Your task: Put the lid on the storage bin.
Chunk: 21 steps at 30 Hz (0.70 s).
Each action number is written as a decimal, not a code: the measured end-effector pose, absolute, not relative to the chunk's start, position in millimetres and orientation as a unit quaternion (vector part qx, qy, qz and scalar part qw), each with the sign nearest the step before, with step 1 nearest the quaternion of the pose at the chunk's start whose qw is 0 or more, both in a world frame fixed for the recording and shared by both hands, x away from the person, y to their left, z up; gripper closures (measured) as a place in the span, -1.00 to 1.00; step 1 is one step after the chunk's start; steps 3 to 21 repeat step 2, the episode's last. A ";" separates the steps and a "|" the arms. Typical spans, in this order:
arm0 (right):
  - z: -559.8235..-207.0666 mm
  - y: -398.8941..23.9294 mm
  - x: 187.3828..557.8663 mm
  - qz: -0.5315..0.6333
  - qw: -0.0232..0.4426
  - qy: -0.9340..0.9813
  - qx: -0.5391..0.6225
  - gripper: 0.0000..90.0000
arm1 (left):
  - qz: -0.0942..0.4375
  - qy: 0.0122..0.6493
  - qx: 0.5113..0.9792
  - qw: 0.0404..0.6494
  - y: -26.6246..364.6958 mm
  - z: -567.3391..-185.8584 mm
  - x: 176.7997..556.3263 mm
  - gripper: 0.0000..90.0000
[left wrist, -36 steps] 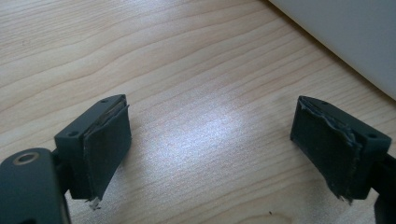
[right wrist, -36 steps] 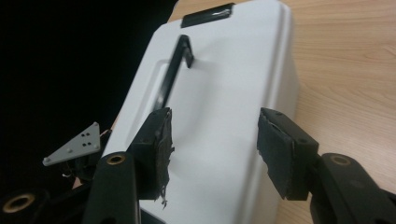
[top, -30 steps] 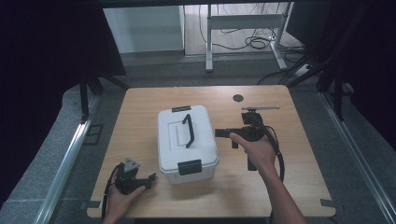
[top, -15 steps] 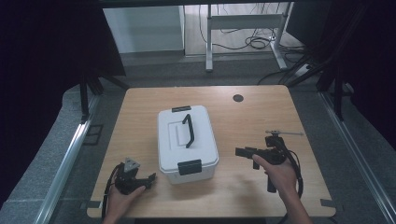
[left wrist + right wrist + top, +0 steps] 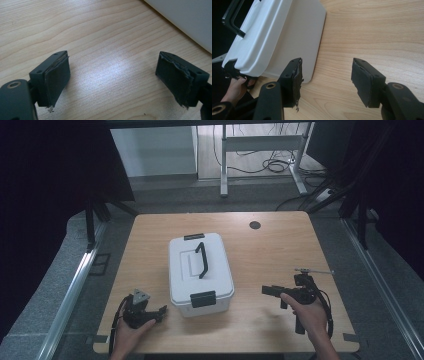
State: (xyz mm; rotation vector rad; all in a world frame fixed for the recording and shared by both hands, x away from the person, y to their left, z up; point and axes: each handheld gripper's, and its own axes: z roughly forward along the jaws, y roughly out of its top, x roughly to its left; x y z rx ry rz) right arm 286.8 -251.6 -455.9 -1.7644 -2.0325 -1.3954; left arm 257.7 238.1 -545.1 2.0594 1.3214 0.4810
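Box (image 5: pixel 200 272), white with black handle, at centre of frame on table (image 5: pixel 270 250) | left gripper (image 5: pixel 161 310) lower left, we see it wide open, empty | right gripper (image 5: pixel 266 290) lower right, also wide open, empty.

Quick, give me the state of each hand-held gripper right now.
Left hand-held gripper: open, holding nothing, over bare table.
Right hand-held gripper: open, holding nothing, beside the white box.
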 end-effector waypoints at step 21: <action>-456.9 -251.2 287.3 -0.459 0.056 -0.670 -0.580 -0.06 | 0.183 0.502 0.783 0.318 238.1 -545.1 257.7 -0.73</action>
